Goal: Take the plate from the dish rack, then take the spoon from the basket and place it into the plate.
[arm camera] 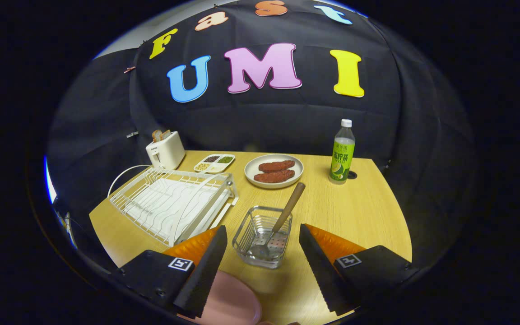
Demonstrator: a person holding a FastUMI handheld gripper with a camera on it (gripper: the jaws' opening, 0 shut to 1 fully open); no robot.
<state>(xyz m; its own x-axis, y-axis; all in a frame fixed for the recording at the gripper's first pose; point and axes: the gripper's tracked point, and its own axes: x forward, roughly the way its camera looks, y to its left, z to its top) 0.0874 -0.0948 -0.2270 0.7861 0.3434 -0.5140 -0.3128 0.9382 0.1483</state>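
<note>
Gripper view has my claw (262,253) spread wide, gripping nothing. One pink plate (233,304) lies on the surface (359,212) beside my left finger. Just ahead, between the fingers, one clear basket (262,237) holds one wooden-handled spoon (282,221). Beyond: one empty white dish rack (172,203), one toaster (165,149), one divided tray (215,163), one plate with two meat pieces (274,171), one bottle (342,153).

My pink plate (235,304) lies on the pale wood-grain tabletop (359,212) — white rack (169,203), clear basket (262,237), brown-handled spoon (287,210), green-labelled bottle (342,153) — white cap.
</note>
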